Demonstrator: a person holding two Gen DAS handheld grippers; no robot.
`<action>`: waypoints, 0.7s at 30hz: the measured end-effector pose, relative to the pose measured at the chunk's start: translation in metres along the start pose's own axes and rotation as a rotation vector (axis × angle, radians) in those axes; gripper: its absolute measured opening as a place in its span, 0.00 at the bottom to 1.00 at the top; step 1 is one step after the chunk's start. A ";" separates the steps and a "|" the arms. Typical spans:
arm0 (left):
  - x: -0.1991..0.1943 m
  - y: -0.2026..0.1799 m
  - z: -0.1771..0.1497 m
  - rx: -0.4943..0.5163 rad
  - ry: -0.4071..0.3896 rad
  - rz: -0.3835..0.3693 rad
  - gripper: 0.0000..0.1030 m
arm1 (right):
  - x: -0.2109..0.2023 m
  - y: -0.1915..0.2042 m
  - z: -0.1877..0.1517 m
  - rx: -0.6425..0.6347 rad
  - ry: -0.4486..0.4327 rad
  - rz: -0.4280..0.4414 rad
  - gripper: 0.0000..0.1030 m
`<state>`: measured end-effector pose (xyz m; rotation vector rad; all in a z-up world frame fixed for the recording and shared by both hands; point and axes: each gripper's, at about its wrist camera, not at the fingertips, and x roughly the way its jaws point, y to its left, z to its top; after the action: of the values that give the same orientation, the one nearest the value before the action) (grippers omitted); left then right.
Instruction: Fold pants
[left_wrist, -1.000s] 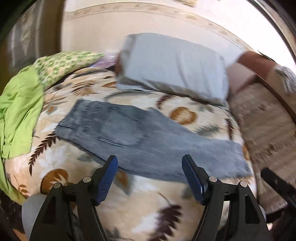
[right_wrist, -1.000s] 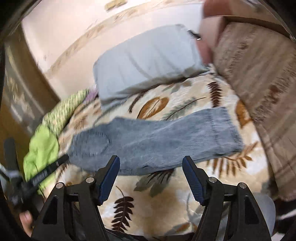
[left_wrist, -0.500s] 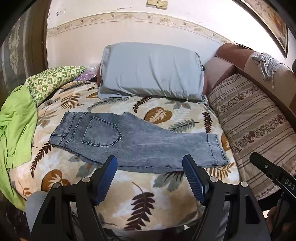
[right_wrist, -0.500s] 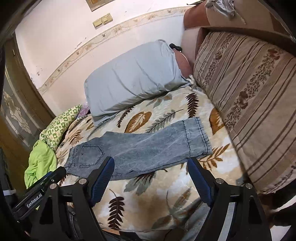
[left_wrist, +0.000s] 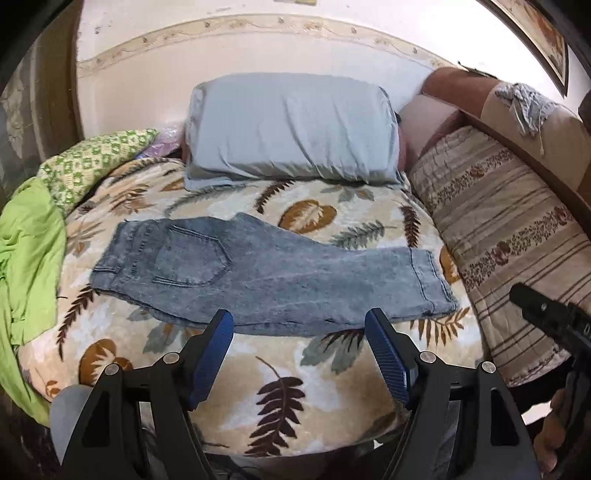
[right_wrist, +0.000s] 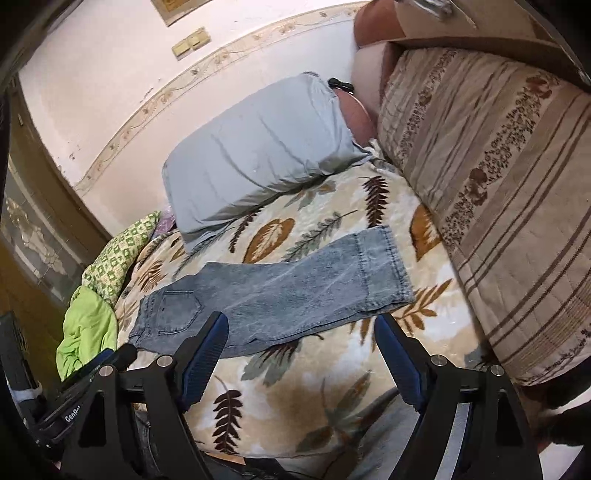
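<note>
Faded blue jeans (left_wrist: 266, 280) lie flat on the leaf-patterned bed cover, folded lengthwise, waistband at the left, leg hems at the right. They also show in the right wrist view (right_wrist: 280, 291). My left gripper (left_wrist: 299, 328) is open and empty, held above the bed's near edge, short of the jeans. My right gripper (right_wrist: 301, 332) is open and empty too, held back over the near edge of the bed. Its black body shows at the right in the left wrist view (left_wrist: 550, 317).
A grey pillow (left_wrist: 291, 125) lies at the head of the bed. A striped brown cushion (left_wrist: 509, 236) runs along the right side. Green cloth (left_wrist: 26, 266) and a green-patterned cloth (left_wrist: 92, 158) are heaped at the left. The leaf-patterned cover (left_wrist: 295, 391) spreads to the near edge.
Both grippers have pulled back and up from the bed and steadied; the jeans lie unmoved. Both stay open.
</note>
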<state>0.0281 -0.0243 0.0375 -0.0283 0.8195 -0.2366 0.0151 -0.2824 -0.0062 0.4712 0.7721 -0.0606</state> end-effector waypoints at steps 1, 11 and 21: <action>0.007 -0.002 0.001 0.010 0.013 -0.005 0.72 | 0.003 -0.005 0.002 0.004 0.005 -0.003 0.80; 0.099 -0.038 0.015 0.149 0.146 -0.214 0.71 | 0.051 -0.061 0.019 0.104 0.074 -0.041 0.80; 0.226 -0.102 0.017 0.379 0.264 -0.375 0.67 | 0.114 -0.117 0.024 0.201 0.156 -0.077 0.79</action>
<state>0.1691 -0.1748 -0.1020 0.2110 1.0177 -0.7591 0.0867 -0.3837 -0.1143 0.6425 0.9417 -0.1764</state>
